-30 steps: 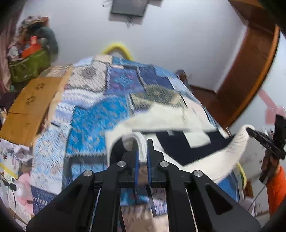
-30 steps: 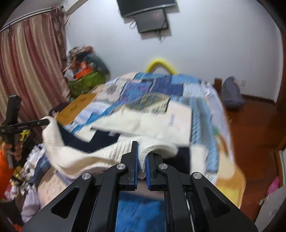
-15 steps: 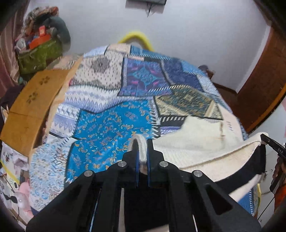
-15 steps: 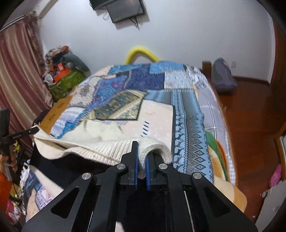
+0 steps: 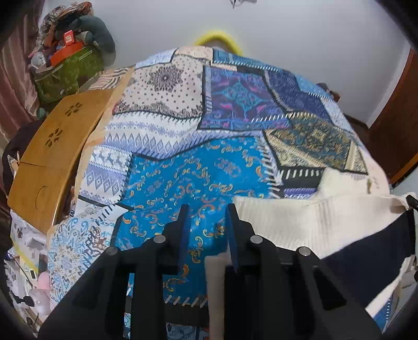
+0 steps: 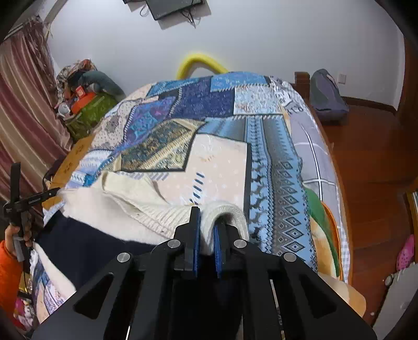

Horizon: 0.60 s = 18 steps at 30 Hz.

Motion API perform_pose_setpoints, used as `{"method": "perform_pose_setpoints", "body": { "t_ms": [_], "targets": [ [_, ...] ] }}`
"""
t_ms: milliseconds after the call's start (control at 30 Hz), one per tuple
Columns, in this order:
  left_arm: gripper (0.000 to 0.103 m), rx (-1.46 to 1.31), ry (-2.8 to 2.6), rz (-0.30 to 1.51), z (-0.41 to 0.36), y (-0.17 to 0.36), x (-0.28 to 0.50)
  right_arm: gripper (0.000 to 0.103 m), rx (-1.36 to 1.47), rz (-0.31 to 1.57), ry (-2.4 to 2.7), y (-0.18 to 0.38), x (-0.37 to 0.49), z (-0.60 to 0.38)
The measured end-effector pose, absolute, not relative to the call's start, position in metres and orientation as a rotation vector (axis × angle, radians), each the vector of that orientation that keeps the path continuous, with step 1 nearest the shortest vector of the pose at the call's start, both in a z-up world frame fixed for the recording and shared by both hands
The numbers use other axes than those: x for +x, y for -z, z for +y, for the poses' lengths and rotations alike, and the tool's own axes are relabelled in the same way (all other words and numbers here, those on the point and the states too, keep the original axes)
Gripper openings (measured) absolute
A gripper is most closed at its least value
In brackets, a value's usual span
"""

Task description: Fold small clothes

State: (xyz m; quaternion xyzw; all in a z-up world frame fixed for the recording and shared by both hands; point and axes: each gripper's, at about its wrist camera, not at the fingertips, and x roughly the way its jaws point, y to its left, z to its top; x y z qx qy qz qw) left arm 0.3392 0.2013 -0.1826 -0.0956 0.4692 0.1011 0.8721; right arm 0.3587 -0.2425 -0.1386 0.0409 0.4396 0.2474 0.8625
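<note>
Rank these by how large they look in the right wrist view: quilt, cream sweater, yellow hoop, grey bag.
1. quilt
2. cream sweater, though nearness enlarges it
3-4. grey bag and yellow hoop look alike; not ranked.

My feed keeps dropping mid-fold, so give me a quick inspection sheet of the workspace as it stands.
Surface: patchwork quilt over the bed, lying fairly flat.
Job's things: cream knit sweater with navy panel, laid on the quilt's near edge.
Clutter: wooden lap desk beside the bed; heaped green bag.
Grippers: left claw open, beside the sweater edge; right claw shut on a sweater fold.
Cables: wires dangling under the wall-mounted screen.
Surroundings: striped curtain, wooden floor, grey backpack, yellow foam arch.
</note>
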Motion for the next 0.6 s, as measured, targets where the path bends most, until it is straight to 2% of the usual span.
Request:
{"method": "perform_pose_setpoints", "body": {
  "t_ms": [67, 100, 133, 200, 267, 333, 600],
  "targets": [
    [0.030, -0.179, -0.208, 0.964, 0.198, 0.174, 0.335, 0.017, 0.129, 0.910, -0.526, 0.130, 0.356, -0.247],
    [0.035, -0.165, -0.206, 0.957, 0.195, 0.170, 0.332, 0.031, 0.147, 0.901, -0.522, 0.127, 0.358, -0.247],
    [0.037, -0.150, -0.202, 0.950, 0.192, 0.166, 0.329, 0.054, 0.152, 0.878, -0.494, 0.122, 0.356, -0.250],
    [0.037, -0.114, -0.183, 0.939, 0.182, 0.159, 0.324, 0.068, 0.137, 0.811, -0.428, 0.108, 0.352, -0.256],
    [0.039, -0.084, -0.164, 0.930, 0.171, 0.153, 0.320, 0.068, 0.090, 0.787, -0.408, 0.097, 0.348, -0.256],
    [0.048, -0.068, -0.133, 0.919, 0.159, 0.147, 0.315, 0.068, 0.016, 0.772, -0.402, 0.091, 0.338, -0.250],
    [0.058, -0.038, 0.026, 0.937, 0.101, 0.153, 0.301, 0.068, -0.220, 0.755, -0.546, 0.106, 0.284, -0.190]
  ]
}}
